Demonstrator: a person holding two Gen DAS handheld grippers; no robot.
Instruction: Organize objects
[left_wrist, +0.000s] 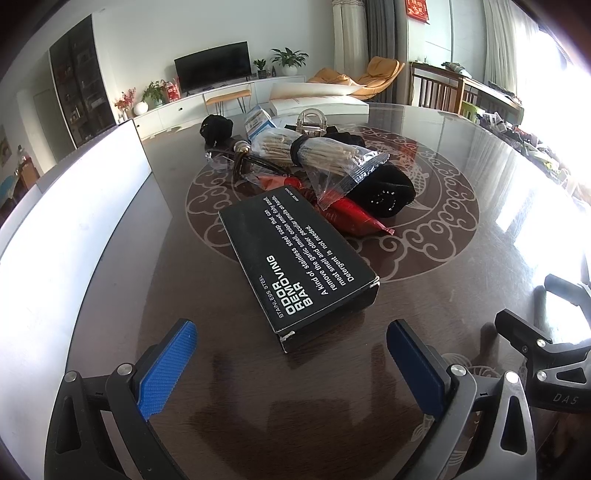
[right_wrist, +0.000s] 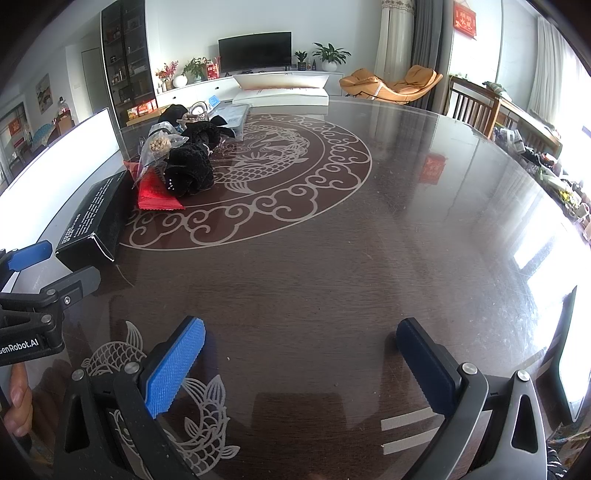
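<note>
A black box (left_wrist: 299, 266) printed "ODOR REMOVING BAR" lies flat on the dark table, just ahead of my left gripper (left_wrist: 291, 354), which is open and empty. Behind the box is a pile: a red packet (left_wrist: 351, 218), a black knit item (left_wrist: 384, 192), a clear bag of wooden sticks (left_wrist: 325, 155). In the right wrist view the same box (right_wrist: 94, 221) and pile (right_wrist: 184, 166) sit at the far left. My right gripper (right_wrist: 303, 354) is open over bare tabletop, well to the right of them. The left gripper's fingertip (right_wrist: 31, 254) shows at the left edge.
A white panel (left_wrist: 74, 206) stands along the table's left side. The round glass-topped table (right_wrist: 369, 229) carries a dragon pattern. More small items, a blue-white box (left_wrist: 260, 122) and a clear buckle (left_wrist: 312, 120), lie at the pile's far end. A hand (right_wrist: 16, 398) holds the left tool.
</note>
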